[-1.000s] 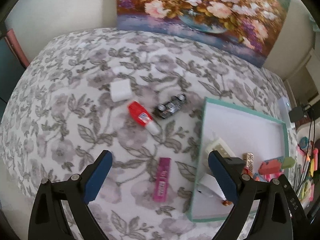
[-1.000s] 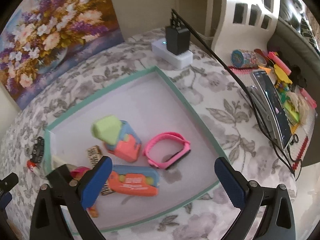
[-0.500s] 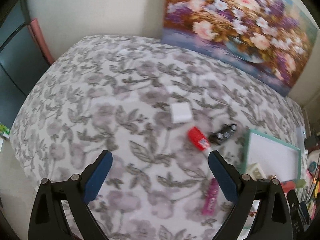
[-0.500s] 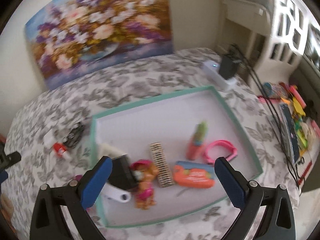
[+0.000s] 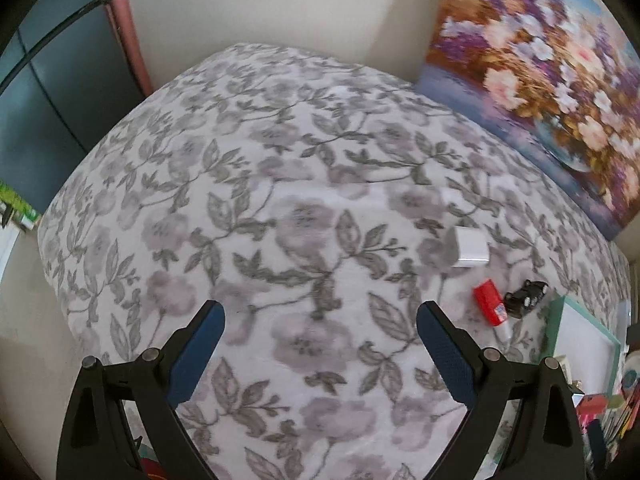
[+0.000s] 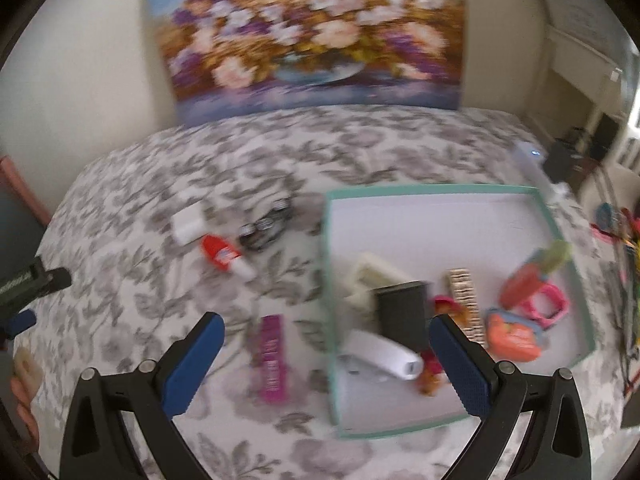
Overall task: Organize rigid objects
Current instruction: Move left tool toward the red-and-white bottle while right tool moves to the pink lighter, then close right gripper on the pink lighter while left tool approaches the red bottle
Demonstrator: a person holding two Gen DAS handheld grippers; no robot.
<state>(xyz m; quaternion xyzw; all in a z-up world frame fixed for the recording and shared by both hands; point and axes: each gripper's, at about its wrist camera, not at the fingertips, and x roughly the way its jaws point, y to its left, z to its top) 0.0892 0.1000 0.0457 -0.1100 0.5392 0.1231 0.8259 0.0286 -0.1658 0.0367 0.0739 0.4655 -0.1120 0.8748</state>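
My left gripper (image 5: 320,330) is wide open and holds nothing. It has turned away from the tray (image 5: 560,328), which now sits far to its right. My right gripper (image 6: 326,344) is wide open too and has pulled back. The tray (image 6: 326,280) lies ahead and right, the pink bar (image 6: 272,360) between its fingers.

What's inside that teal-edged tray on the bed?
The tray holds a black box, white cylinder, pink watch band, orange toy and other blurred items. The right tool's finger covers some.
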